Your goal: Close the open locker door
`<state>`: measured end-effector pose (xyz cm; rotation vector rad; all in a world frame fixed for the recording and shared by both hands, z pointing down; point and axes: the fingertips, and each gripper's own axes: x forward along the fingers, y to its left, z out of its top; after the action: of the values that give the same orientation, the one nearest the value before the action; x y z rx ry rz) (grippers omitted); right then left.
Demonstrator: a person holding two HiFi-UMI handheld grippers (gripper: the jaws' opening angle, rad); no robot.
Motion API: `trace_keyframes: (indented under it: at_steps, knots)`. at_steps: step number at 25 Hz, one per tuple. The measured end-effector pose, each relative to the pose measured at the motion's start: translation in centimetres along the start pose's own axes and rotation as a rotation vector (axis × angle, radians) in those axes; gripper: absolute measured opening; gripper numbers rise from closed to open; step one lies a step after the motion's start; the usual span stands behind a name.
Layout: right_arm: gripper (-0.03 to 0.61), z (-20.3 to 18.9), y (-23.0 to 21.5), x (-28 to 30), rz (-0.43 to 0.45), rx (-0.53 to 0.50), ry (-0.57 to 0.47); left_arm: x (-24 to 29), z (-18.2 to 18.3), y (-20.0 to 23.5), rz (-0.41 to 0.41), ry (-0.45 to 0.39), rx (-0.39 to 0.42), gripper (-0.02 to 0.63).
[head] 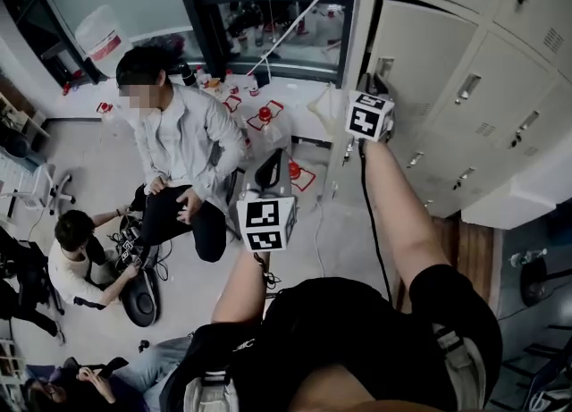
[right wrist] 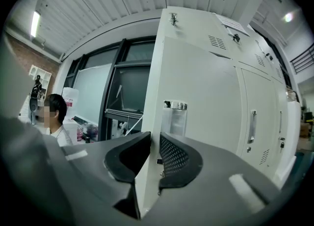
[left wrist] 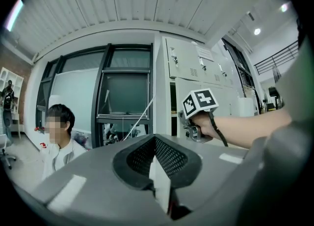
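The open locker door (right wrist: 196, 87) is a pale grey panel with a clear label holder and vent slots; it belongs to the locker bank (head: 483, 88) at the upper right of the head view. My right gripper (right wrist: 153, 159) has its two black pads on either side of the door's (head: 413, 44) free vertical edge, pressing on it. In the head view that gripper (head: 370, 87) is held up at the door on an outstretched arm. My left gripper (head: 268, 173) hangs lower, away from the lockers; its jaws (left wrist: 157, 166) are together with nothing held. The left gripper view also shows the right gripper (left wrist: 195, 122).
A person (head: 174, 151) sits on the floor to the left, and another (head: 76, 258) crouches lower left with equipment. Red-topped items (head: 265, 115) lie by the dark window (head: 268, 17). A white ledge (head: 527, 191) juts out below the lockers at right.
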<state>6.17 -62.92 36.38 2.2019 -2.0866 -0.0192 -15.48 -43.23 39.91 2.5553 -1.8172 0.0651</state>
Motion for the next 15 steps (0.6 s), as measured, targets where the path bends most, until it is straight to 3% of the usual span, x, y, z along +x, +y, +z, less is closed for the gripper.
trace_keyframes:
  at_steps: [15]
  knots:
    - [0.069,-0.4,-0.4,6.6,0.022,-0.051,0.006,-0.4,0.4,1.1,0.045,0.013,0.038,0.0]
